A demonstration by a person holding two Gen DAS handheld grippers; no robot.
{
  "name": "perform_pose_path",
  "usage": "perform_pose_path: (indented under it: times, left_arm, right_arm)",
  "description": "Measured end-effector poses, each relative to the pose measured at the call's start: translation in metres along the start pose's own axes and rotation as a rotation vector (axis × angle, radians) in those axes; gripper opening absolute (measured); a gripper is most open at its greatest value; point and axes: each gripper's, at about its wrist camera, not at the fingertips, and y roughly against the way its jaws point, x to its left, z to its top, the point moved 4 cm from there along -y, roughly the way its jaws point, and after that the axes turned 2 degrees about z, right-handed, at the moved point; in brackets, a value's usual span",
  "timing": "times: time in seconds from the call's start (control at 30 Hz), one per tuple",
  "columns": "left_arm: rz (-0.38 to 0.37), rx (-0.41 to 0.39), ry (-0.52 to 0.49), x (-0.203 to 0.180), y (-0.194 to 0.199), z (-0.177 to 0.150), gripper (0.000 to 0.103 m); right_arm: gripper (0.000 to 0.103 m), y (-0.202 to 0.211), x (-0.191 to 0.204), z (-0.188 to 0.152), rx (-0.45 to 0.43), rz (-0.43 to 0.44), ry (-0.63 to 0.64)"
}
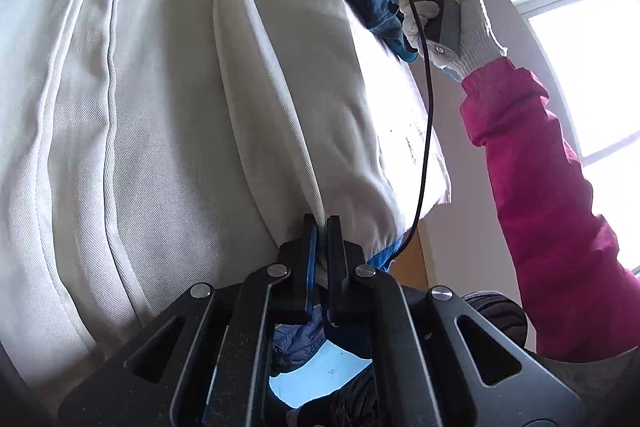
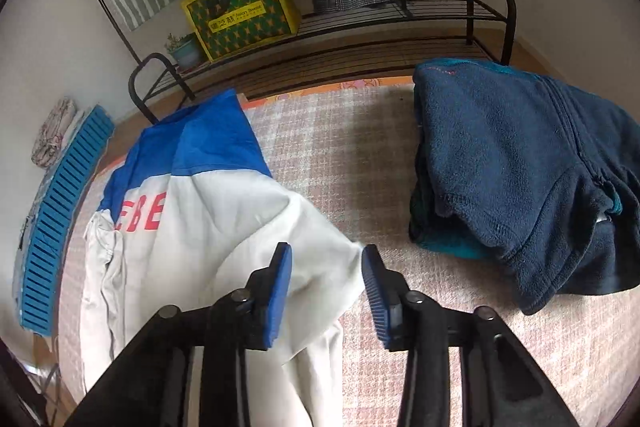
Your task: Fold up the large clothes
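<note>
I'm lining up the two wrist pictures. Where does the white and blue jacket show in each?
Left wrist: white and blue jacket fills the left and centre, pinched at the bottom by the left gripper.
Right wrist: lower left, on the checked cover.
Shared landmark: dark blue fleece.

White-blue jacket [image 2: 208, 227] draped, creased – red lettering showing.

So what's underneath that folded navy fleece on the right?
The navy fleece lies on a teal garment peeking out at its edge, over the checked bed cover. Anything else beneath is hidden.
</note>
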Motion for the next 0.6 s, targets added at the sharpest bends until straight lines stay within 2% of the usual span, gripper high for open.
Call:
perform_pose_path:
  times: [0.1, 0.13, 0.17, 0.2, 0.27, 0.33, 0.37, 0.43, 0.5, 0.57, 0.6]
  left_arm:
    - [-0.025, -0.001, 0.018, 0.000, 0.004, 0.004, 0.003]
    - [-0.025, -0.003, 0.023, -0.006, -0.002, 0.007, 0.013]
    - [-0.028, -0.003, 0.028, -0.014, -0.011, 0.012, 0.020]
    - [-0.029, -0.003, 0.031, -0.017, -0.014, 0.014, 0.028]
    - [-0.032, 0.002, 0.017, -0.023, -0.015, 0.017, 0.028]
    - [-0.032, -0.004, 0.004, -0.024, -0.007, 0.019, 0.029]
    - [-0.025, -0.010, 0.002, -0.025, -0.006, 0.020, 0.032]
    - [0.013, -0.021, 0.018, -0.024, -0.006, 0.024, 0.046]
    - [0.039, -0.023, 0.041, -0.019, -0.005, 0.023, 0.046]
    - [0.058, -0.019, 0.019, -0.020, -0.009, 0.029, 0.046]
    - [0.092, -0.018, 0.001, -0.028, -0.016, 0.033, 0.047]
  right_arm:
    - [0.041, 0.002, -0.006, -0.017, 0.043, 0.051, -0.031]
    - [0.041, 0.001, -0.007, -0.023, 0.055, 0.040, -0.035]
    - [0.040, 0.002, -0.008, -0.030, 0.064, 0.043, -0.043]
    - [0.040, 0.004, -0.008, -0.037, 0.068, 0.072, -0.057]
    - [0.040, 0.012, -0.006, -0.054, 0.086, 0.126, -0.065]
    - [0.040, 0.026, -0.003, -0.075, 0.100, 0.140, -0.041]
    - [0.040, 0.034, -0.001, -0.087, 0.112, 0.159, -0.025]
    - [0.040, 0.051, -0.002, -0.110, 0.119, 0.155, -0.001]
    - [0.040, 0.066, -0.005, -0.136, 0.132, 0.190, -0.014]
    - [0.040, 0.077, -0.007, -0.162, 0.154, 0.208, -0.017]
    - [0.040, 0.080, -0.006, -0.175, 0.165, 0.212, -0.014]
